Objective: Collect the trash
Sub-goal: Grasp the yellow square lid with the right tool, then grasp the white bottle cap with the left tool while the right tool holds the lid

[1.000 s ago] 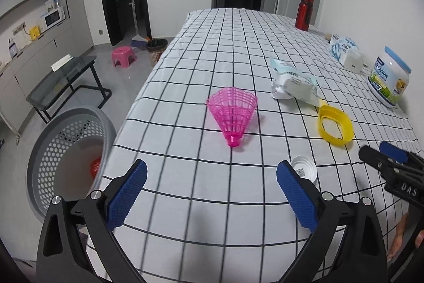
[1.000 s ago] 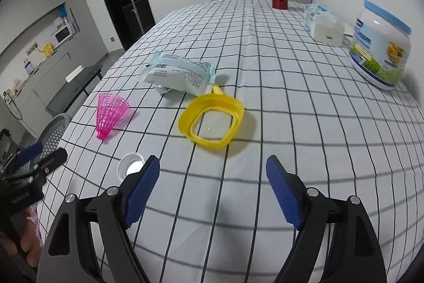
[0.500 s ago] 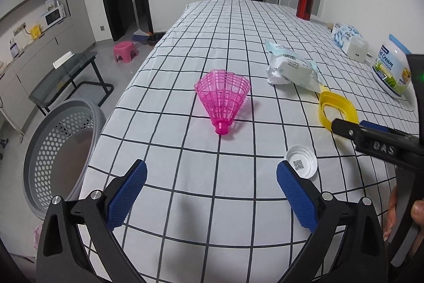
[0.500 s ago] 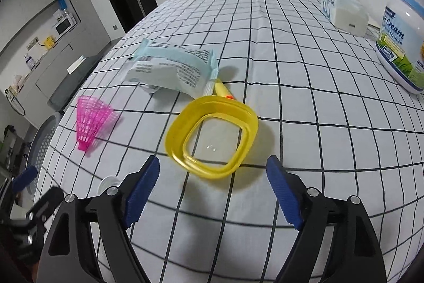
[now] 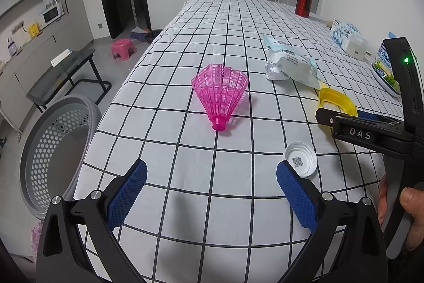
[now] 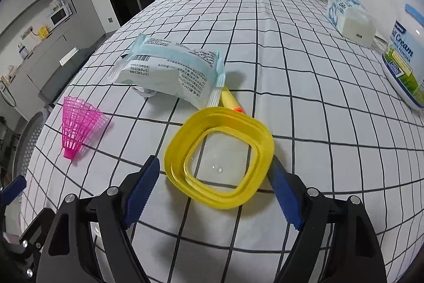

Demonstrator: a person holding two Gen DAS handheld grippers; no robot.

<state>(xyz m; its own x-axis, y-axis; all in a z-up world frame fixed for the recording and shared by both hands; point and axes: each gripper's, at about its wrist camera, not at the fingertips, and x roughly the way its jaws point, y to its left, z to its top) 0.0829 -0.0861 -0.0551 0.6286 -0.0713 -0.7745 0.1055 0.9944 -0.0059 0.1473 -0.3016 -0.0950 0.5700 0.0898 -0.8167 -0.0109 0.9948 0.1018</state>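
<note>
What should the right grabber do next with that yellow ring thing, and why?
Probably squeeze shut. The right gripper is open, with its blue pads on either side of the yellow ring, which lies flat on the checked tablecloth. The left pad is not touching yet, so closing should catch the rim before lifting it toward the grey basket.

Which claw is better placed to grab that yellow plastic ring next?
Probably the right claw: its open jaws already flank the yellow ring. The left claw hangs open over bare checked cloth, nearer the pink shuttlecock.
</note>
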